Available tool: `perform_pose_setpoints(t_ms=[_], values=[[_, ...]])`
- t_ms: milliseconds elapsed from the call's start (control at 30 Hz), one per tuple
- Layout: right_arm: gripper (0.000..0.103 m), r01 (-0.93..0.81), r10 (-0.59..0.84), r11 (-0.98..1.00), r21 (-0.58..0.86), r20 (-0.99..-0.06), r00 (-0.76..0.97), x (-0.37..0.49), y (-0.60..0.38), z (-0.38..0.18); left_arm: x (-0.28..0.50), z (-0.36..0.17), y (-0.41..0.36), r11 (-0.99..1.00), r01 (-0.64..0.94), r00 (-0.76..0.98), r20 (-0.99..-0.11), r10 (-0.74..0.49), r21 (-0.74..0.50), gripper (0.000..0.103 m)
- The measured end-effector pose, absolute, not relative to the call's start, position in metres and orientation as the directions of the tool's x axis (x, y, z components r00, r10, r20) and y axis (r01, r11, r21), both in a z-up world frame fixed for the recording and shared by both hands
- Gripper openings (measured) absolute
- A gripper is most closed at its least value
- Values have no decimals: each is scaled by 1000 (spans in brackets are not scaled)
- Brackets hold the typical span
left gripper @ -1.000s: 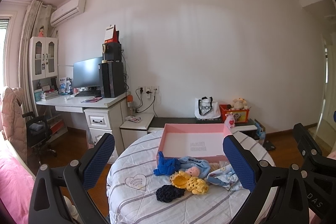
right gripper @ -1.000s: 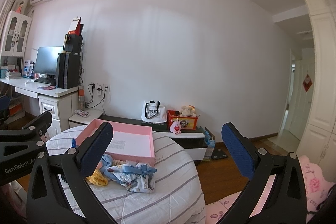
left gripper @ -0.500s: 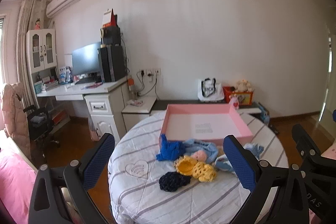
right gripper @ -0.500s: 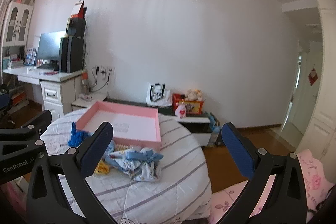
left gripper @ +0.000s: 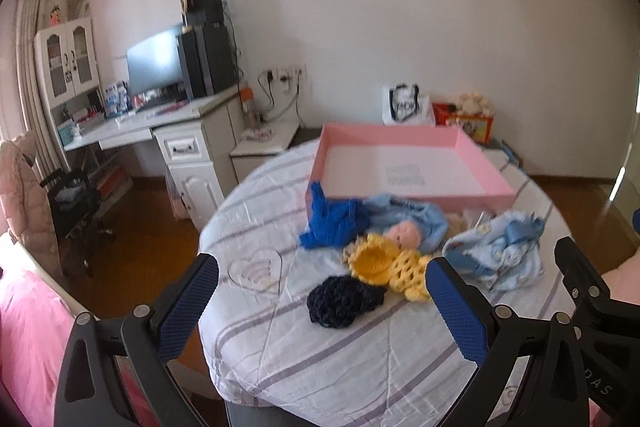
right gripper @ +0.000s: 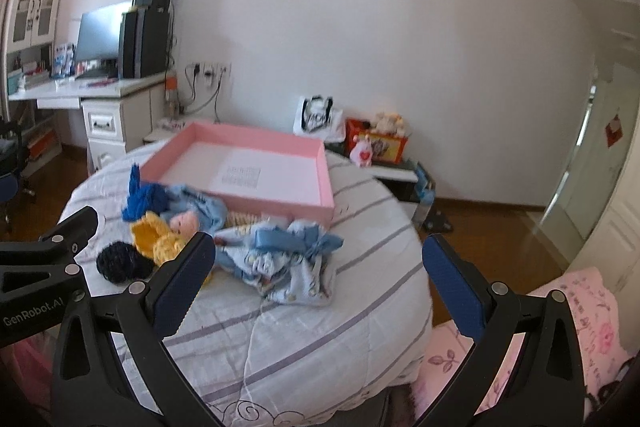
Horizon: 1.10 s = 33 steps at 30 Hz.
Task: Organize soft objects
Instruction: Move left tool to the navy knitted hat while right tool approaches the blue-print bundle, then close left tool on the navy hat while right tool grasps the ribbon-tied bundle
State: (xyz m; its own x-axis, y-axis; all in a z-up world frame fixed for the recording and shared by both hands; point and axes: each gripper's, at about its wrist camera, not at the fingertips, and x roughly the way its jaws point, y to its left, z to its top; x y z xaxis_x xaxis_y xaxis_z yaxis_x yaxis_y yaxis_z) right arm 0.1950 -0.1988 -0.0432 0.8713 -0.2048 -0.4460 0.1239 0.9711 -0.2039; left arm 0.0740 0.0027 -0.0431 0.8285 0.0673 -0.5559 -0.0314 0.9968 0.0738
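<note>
A heap of soft things lies on the round striped table in front of an empty pink tray: a royal-blue knit, a light-blue garment with a pink ball, a yellow crochet piece, a dark navy knit and a pale-blue printed cloth. My left gripper hangs open above the table's near edge, short of the navy knit. My right gripper is open too, just short of the printed cloth. Neither holds anything.
A white desk with monitor and speakers stands at the left wall, an office chair beside it. A low shelf carries a tote bag and toys. Pink bedding lies at the right, wooden floor around the table.
Both grippers have tilted down and come closer to the table, so the heap and tray look larger and lower in view. Both stayed open.
</note>
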Motion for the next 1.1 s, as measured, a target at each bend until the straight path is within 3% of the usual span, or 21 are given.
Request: perform_pose_setpoints(t_ms=[667, 733, 867, 1100], values=[[103, 113, -205, 977, -183, -634, 746, 256, -209, -99, 163, -105, 28, 1000, 3, 608, -794, -16, -18, 101], [103, 113, -201, 978, -175, -647, 735, 262, -210, -103, 171, -112, 27, 999, 21, 588, -808, -40, -34, 90], [103, 103, -184, 982, -159, -670, 719, 273, -210, -108, 188, -128, 29, 999, 30, 559, -828, -45, -34, 79], [103, 89, -168, 985, -150, -690, 704, 287, -209, -113, 189, -124, 31, 998, 56, 590, -805, -60, -33, 35]])
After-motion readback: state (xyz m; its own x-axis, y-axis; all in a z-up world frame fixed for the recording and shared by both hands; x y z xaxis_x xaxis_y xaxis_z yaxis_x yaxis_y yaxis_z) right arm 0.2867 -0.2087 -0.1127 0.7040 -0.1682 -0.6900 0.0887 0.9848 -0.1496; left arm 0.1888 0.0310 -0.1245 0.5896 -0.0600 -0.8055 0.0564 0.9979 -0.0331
